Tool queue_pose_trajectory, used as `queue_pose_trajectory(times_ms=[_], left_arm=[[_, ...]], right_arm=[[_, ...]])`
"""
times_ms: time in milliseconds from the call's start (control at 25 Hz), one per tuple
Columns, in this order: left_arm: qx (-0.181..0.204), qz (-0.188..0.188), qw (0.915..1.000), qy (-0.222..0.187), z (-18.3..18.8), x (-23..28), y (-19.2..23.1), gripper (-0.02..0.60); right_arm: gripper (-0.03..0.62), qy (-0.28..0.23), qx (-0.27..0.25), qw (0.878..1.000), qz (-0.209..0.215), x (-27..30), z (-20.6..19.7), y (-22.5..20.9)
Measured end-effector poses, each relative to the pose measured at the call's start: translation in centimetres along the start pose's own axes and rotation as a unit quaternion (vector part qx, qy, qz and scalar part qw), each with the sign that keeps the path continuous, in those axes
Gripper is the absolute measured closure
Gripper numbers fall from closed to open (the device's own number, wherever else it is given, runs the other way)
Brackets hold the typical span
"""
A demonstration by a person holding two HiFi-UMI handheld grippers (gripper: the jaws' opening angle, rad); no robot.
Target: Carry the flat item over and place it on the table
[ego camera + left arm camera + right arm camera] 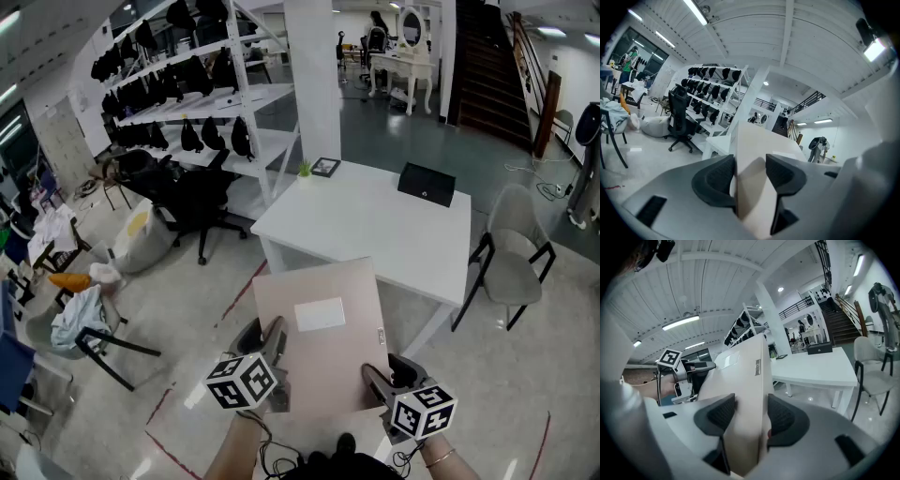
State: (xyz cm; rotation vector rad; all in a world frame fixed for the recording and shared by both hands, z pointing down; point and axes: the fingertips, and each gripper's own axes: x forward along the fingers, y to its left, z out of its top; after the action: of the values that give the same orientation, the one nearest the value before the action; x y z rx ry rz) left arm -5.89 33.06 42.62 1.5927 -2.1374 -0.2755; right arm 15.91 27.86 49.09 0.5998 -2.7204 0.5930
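Note:
A flat beige box [323, 337] with a white label is held in the air in front of me, level, just short of the white table [375, 225]. My left gripper [275, 349] is shut on its left edge, and my right gripper [377, 380] is shut on its right edge. The left gripper view shows the box [754, 140] edge-on with the left gripper [750, 176] pressed on it from both sides. In the right gripper view the right gripper [750, 416] clamps the box [740, 376] the same way, and the table [820, 364] stands beyond.
On the table's far side lie a black case [427, 184], a small picture frame [325, 167] and a little plant [305, 170]. A grey chair [516, 253] stands at the table's right. A black office chair [202, 202] and white shelves [187, 94] are to the left.

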Motion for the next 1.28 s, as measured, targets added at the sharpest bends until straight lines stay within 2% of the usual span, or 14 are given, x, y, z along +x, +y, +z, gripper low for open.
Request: queue_pose_trajectory(times_ms=[560, 920, 1280], left_arm=[[-0.003, 0.016, 0.9999, 0.002, -1.0, 2.6, -0.8, 0.367], [-0.002, 0.022, 0.9997, -0.007, -0.2, 4.6, -1.5, 0.368], [0.004, 0.012, 0.9999, 0.004, 1.1, 10.4, -0.8, 0.368]], right_arm=[[0.367, 0.012, -0.004, 1.0, 0.002, 1.1, 0.0, -3.0], [0.367, 0.005, -0.009, 1.0, 0.013, 2.2, 1.7, -5.0], [0.367, -0.003, 0.005, 1.0, -0.003, 6.1, 3.8, -7.9]])
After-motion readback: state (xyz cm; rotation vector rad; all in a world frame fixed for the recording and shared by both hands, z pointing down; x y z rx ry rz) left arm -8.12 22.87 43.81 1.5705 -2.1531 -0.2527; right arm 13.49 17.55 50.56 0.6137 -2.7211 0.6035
